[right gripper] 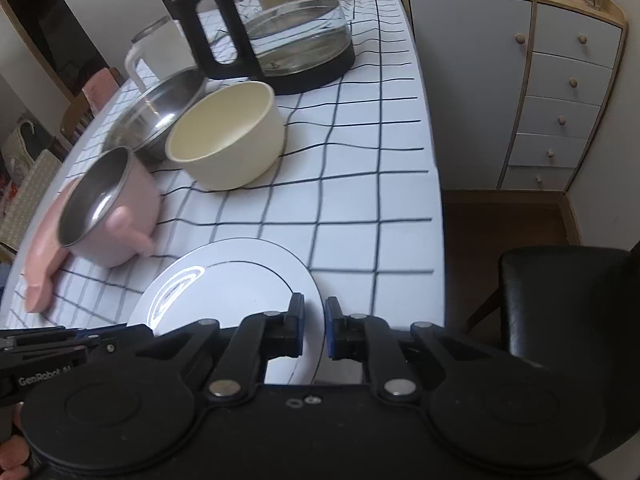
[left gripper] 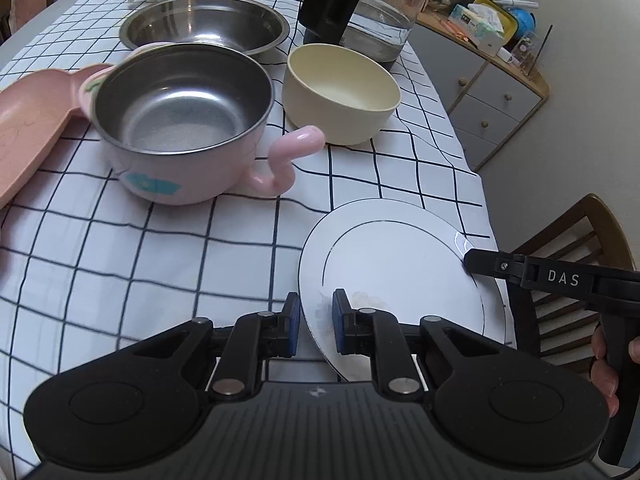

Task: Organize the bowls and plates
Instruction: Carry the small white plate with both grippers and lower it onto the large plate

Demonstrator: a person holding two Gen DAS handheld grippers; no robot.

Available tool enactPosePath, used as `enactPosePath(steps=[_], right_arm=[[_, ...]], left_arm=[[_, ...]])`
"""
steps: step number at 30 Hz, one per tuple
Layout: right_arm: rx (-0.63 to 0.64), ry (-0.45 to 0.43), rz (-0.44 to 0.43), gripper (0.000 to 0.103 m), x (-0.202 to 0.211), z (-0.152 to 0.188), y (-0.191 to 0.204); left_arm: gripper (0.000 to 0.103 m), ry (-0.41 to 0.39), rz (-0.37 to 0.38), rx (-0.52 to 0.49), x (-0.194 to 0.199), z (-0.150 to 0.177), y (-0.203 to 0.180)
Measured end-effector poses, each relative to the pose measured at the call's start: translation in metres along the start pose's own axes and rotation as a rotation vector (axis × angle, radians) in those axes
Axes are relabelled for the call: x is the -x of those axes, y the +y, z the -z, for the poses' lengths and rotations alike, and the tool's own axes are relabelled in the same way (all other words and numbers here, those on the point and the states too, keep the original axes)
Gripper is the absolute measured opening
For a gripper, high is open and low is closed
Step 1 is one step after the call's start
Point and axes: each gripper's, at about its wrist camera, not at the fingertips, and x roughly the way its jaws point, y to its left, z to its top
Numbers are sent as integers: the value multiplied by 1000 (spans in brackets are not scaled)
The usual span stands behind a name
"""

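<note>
Both jaws part-open, straddling the white plate [left gripper: 392,272] rim at the counter [left gripper: 160,248] near edge: left hand-held gripper [left gripper: 316,326], right hand-held gripper [right gripper: 314,330]; neither clamps yet. I'd close evenly before lifting, clearing the pink-handled steel bowl [left gripper: 180,120] and cream bowl [left gripper: 340,92] beyond.

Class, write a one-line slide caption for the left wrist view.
Left gripper straddles the white plate's rim on the checked tablecloth, right gripper at its far edge; pink pot and cream bowl wait behind.
</note>
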Motion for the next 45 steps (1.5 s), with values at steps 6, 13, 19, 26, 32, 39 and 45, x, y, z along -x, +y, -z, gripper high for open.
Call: enactPosePath(steps=[6, 13, 19, 26, 32, 39, 45], right_arm=[[-25, -16, -17, 10, 18, 20, 21], [-35, -54, -29, 10, 43, 37, 60], [-39, -71, -38, 9, 55, 56, 104], [-31, -82, -48, 9, 57, 78, 164], [-20, -76, -65, 9, 51, 97, 221], [-17, -60, -82, 9, 37, 122, 277], [-28, -33, -86, 9, 19, 143, 311]], left_arm=[[15, -28, 10, -4, 30, 14, 17], [14, -68, 24, 20, 72, 29, 48], [13, -99, 21, 36, 107, 41, 85], [13, -129, 9, 57, 149, 58, 140], [13, -134, -13, 76, 177, 74, 192], [13, -120, -45, 92, 196, 92, 245], [13, -83, -59, 102, 199, 106, 280]])
